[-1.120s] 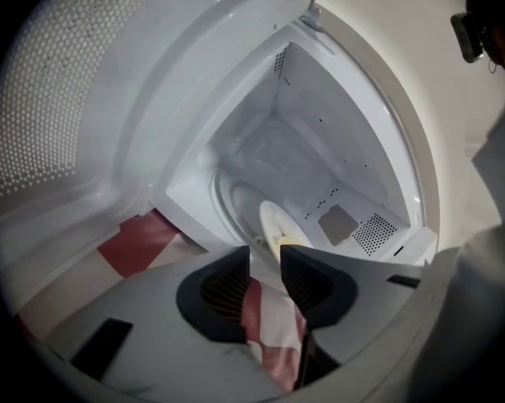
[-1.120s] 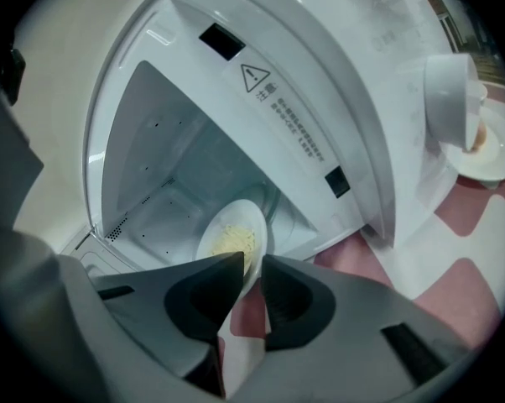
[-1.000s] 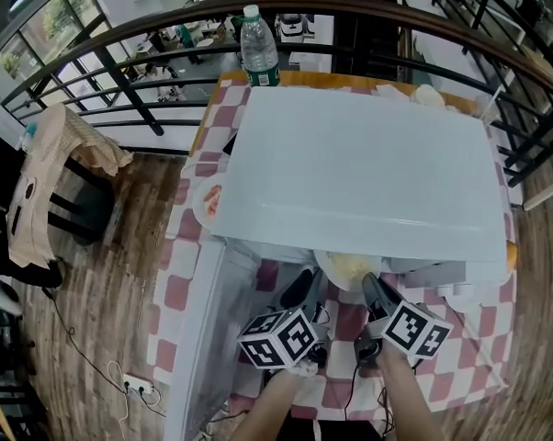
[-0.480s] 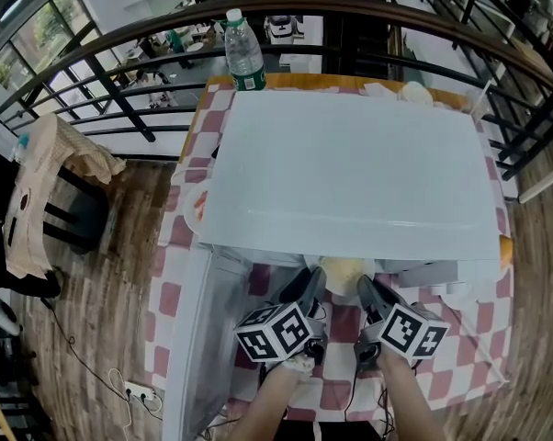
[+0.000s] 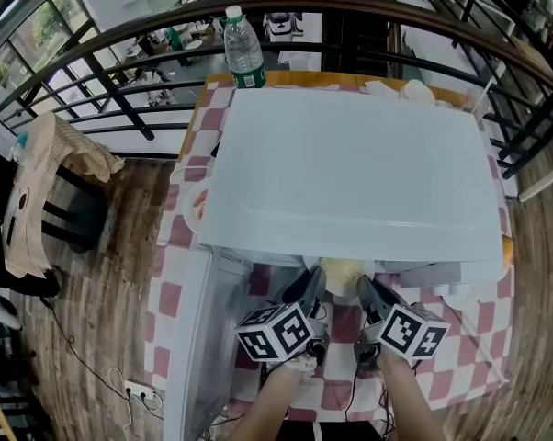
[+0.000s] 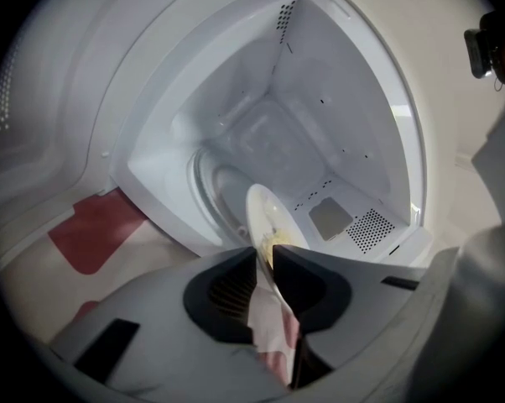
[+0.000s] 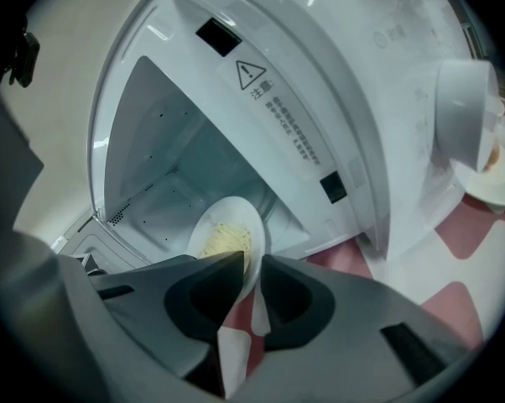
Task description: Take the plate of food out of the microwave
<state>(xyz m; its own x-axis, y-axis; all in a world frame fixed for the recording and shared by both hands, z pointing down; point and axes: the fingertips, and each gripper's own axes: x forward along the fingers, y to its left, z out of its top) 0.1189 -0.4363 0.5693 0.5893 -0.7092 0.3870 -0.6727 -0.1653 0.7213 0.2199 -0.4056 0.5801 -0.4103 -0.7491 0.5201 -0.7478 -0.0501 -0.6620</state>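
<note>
plate of yellow food at open microwave mouth, left claw closing on its rim

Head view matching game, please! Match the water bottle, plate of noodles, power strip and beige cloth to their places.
1 water bottle
2 plate of noodles
3 power strip
4 beige cloth

A on the wooden floor
B draped over the chair
C at the table's far edge
D at the microwave's opening

Pairs: 1-C, 2-D, 3-A, 4-B.
</note>
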